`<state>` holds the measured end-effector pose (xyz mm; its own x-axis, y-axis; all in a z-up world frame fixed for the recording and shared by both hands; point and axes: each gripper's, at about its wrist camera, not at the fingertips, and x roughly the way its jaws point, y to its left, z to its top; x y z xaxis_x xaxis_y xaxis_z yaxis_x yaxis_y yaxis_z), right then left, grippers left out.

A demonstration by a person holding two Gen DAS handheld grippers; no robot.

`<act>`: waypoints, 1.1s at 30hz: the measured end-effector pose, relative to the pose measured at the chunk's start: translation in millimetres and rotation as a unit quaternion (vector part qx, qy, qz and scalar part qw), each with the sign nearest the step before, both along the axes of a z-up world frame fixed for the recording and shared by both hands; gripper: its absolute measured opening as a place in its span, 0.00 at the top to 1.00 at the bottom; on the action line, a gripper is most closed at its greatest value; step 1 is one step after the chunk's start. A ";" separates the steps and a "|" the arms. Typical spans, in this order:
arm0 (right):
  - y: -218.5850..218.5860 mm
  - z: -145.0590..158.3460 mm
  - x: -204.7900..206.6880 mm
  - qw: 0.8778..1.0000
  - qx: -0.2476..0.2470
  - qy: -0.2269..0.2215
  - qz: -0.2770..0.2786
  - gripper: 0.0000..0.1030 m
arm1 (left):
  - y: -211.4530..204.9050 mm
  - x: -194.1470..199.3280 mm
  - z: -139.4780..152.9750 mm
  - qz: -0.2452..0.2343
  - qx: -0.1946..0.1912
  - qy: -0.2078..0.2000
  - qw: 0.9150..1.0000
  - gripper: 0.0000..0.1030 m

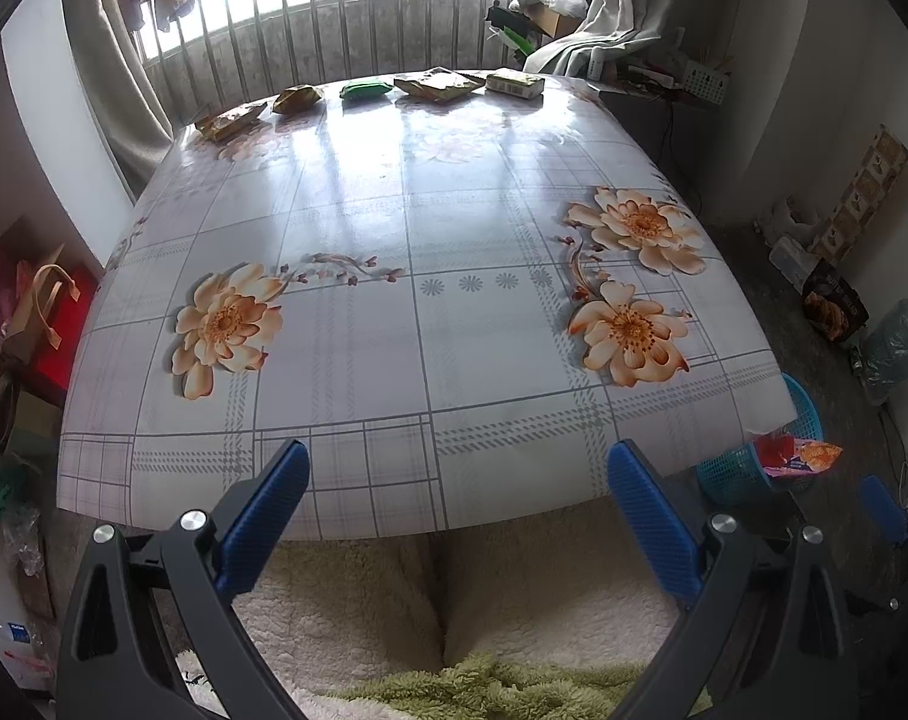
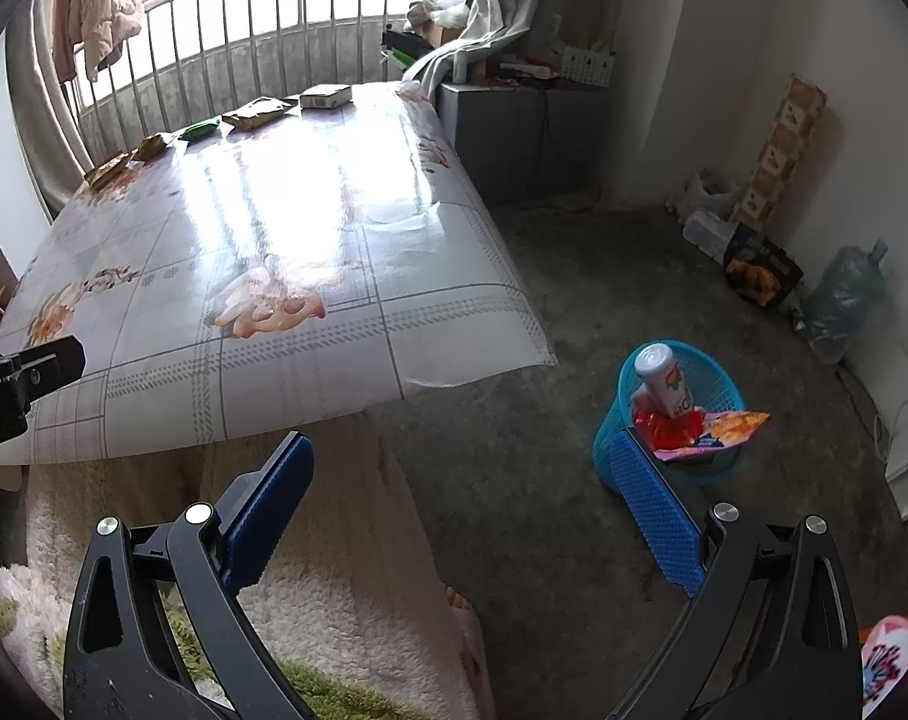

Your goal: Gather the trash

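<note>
Several snack wrappers lie in a row along the far edge of the flowered table (image 1: 393,192): a yellow packet (image 1: 228,121), a brown packet (image 1: 297,99), a green packet (image 1: 366,88), a flat tan wrapper (image 1: 438,84) and a small box (image 1: 514,84). On the floor to the right stands a blue mesh basket (image 2: 718,384) holding a white bottle (image 2: 661,378) and a red and orange wrapper (image 2: 706,429). My left gripper (image 1: 457,516) is open over the table's near edge, holding nothing. My right gripper (image 2: 463,510) is open above the floor, left of the basket.
A person's lap in fluffy cream and green fabric (image 1: 393,630) sits below the table edge. Bags and boxes (image 1: 27,324) crowd the left floor. A water jug (image 2: 841,300), a dark bag (image 2: 760,273) and a grey cabinet (image 2: 514,138) stand along the right wall.
</note>
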<state>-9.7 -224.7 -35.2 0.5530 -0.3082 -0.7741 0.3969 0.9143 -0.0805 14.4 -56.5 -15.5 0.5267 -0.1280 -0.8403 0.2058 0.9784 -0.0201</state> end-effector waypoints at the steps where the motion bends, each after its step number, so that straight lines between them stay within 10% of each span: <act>1: 0.2 -0.1 -0.3 1.000 0.000 0.000 0.000 0.08 | -0.3 0.3 0.0 0.000 0.000 0.000 1.000 0.05; 33: -2.7 1.0 -2.1 1.000 0.003 -0.003 0.000 0.08 | -0.7 -1.5 -3.7 -0.007 0.004 0.004 1.000 0.05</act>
<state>-11.8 -227.4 -34.2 0.5576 -0.3046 -0.7722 0.3981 0.9144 -0.0732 12.9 -57.2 -19.2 0.5187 -0.1286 -0.8452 0.2196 0.9755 -0.0136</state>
